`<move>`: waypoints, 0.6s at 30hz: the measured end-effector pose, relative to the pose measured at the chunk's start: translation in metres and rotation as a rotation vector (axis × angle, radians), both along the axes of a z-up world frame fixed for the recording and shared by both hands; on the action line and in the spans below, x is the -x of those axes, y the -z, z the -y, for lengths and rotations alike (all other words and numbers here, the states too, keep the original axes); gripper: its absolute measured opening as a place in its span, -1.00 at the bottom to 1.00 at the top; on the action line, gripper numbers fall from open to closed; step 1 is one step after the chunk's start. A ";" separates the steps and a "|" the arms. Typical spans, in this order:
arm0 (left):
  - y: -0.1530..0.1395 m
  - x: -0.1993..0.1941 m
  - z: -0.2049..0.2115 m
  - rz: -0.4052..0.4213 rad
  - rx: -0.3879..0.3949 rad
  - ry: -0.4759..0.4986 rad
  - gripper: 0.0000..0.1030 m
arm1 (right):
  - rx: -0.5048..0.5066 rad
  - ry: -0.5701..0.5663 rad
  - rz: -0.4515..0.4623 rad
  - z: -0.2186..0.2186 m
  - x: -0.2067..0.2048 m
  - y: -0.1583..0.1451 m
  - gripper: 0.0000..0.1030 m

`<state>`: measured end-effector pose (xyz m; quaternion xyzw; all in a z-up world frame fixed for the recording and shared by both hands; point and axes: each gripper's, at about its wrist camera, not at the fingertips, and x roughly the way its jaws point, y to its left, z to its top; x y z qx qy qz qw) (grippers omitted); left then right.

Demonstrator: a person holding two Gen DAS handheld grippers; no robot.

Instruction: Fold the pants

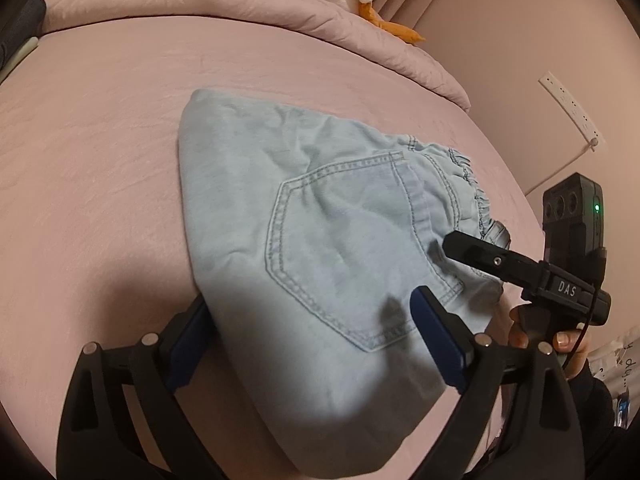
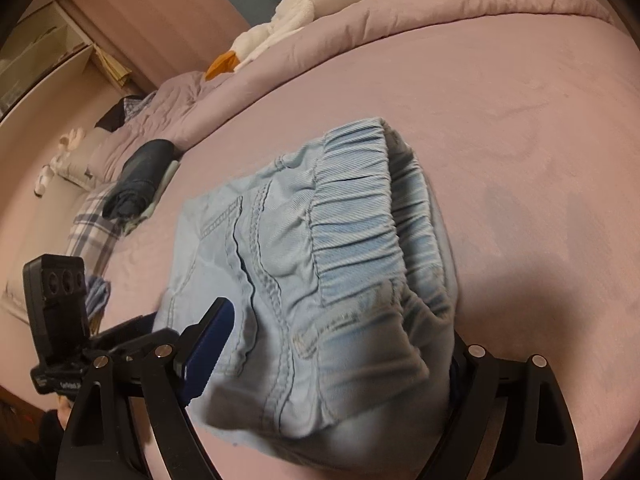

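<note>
One pair of folded light-blue pants at bed centre. Two tongs: left tongs spread wide, straddling the 6 o'clock edge; right tongs spread, straddling the waistband, reaching from 3 o'clock.

A: Where do the folded light-blue denim pants lie?
B: On the pink bedsheet, back pocket up.
A: And the left gripper?
B: Its blue-padded fingers spread wide, straddling the near edge.
</note>
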<state>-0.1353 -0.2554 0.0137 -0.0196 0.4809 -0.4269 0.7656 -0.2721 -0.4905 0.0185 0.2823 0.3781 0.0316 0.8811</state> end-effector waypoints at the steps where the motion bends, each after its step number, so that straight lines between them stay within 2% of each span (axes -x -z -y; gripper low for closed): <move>1: 0.000 0.000 0.001 0.002 0.001 0.001 0.83 | 0.000 -0.002 0.002 0.000 -0.001 0.000 0.71; 12: 0.001 -0.006 0.011 0.015 0.009 0.006 0.85 | 0.026 -0.009 0.011 -0.007 -0.013 -0.001 0.72; 14: 0.000 -0.006 0.010 0.025 0.001 -0.007 0.76 | 0.032 -0.003 0.015 -0.007 -0.012 -0.002 0.71; 16: 0.000 -0.005 0.009 0.042 -0.013 -0.025 0.51 | 0.043 0.009 0.016 -0.009 -0.010 -0.002 0.69; 18: 0.000 -0.007 0.006 0.047 -0.021 -0.040 0.37 | 0.056 0.028 0.011 -0.010 -0.008 -0.003 0.59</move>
